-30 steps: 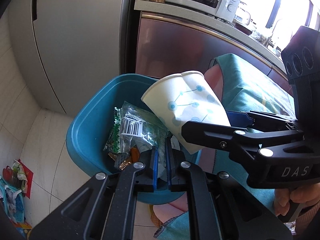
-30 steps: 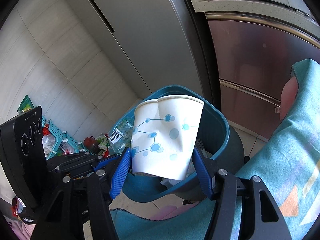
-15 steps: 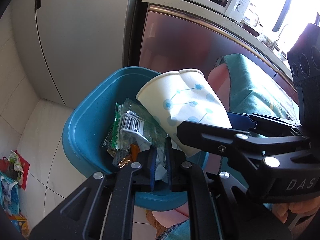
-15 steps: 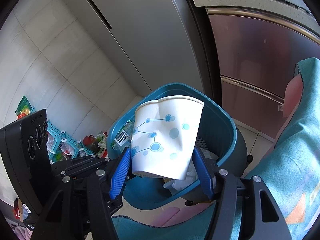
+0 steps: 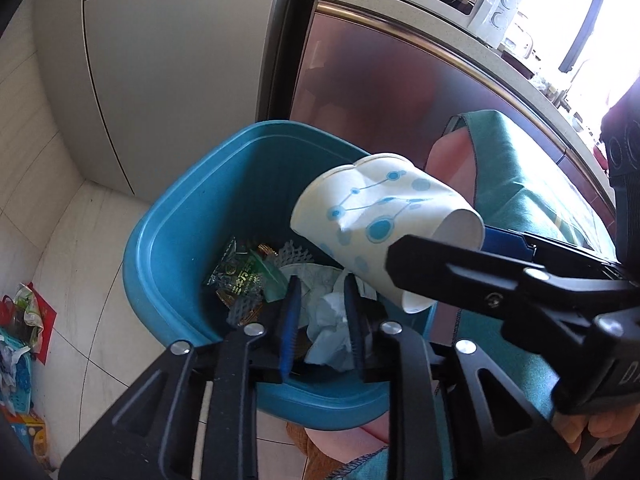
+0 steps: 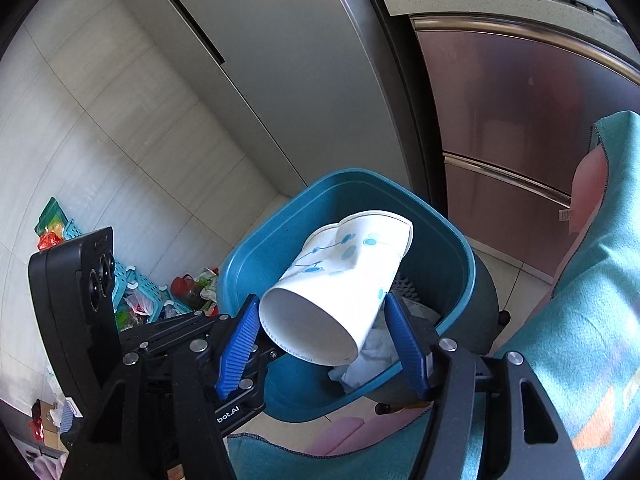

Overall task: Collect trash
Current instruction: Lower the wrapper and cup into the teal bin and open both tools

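Over the blue trash bin (image 5: 192,216), left wrist view: left gripper (image 5: 318,320) has just been parting its jaws and now stands released, nothing clamped; crumpled tissue (image 5: 328,332) and snack wrappers (image 5: 240,276) lie in the bin below. Right wrist view: right gripper (image 6: 324,344) clenches a dotted paper cup (image 6: 340,276), tilted with its mouth toward the bin (image 6: 460,248), above the rim, beside a teal cloth (image 6: 580,320).

We see our left gripper (image 5: 318,320) has just parted its jaws, the wrapper (image 5: 244,276) now lying lower in the bin (image 5: 192,216), while the paper cup (image 6: 340,280) has tipped base-first toward the right wrist camera.
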Demonstrator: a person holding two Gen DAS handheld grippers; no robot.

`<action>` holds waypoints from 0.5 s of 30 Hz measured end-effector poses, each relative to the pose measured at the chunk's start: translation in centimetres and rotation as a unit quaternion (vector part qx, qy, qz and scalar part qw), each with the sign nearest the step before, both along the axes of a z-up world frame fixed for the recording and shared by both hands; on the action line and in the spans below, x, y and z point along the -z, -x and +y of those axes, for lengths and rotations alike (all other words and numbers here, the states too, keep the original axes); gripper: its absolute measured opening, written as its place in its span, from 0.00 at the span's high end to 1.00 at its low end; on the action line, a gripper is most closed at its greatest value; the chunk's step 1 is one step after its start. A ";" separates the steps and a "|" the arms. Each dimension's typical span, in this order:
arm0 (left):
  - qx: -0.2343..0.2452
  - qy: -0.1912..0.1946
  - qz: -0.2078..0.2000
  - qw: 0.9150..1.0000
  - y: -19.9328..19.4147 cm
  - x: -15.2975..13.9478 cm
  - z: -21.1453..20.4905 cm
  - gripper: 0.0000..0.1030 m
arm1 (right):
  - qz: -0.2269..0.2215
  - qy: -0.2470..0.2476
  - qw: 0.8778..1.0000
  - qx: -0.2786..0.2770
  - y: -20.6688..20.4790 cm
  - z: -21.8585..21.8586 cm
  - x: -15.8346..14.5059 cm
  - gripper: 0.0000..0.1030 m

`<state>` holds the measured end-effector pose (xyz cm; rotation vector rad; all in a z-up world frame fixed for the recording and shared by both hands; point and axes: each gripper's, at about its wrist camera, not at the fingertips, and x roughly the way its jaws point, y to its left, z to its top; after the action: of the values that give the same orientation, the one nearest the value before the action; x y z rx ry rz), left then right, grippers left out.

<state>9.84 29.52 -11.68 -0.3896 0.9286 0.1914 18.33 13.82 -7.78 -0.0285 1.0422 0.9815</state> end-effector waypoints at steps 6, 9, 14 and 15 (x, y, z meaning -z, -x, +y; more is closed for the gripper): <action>-0.009 0.003 -0.005 1.000 0.4 -0.3 0.3 0.72 | -0.010 -0.010 1.000 0.005 0.7 -0.6 -0.3 0.33; -0.010 0.005 -0.007 1.000 0.6 -0.4 0.3 0.72 | -0.010 -0.014 1.000 0.008 0.8 -1.0 -0.3 0.33; -0.005 -0.001 -0.023 1.000 1.5 -1.0 0.0 0.69 | -0.006 -0.027 1.000 0.015 0.9 -2.2 -0.3 0.33; -0.003 -0.005 -0.030 1.000 1.8 -1.3 -0.2 0.68 | -0.007 -0.030 0.999 0.018 1.1 -2.6 -0.4 0.33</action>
<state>8.07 29.32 -10.35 -0.3863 0.8678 0.1882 17.24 11.18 -7.39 0.0320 0.9962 0.9780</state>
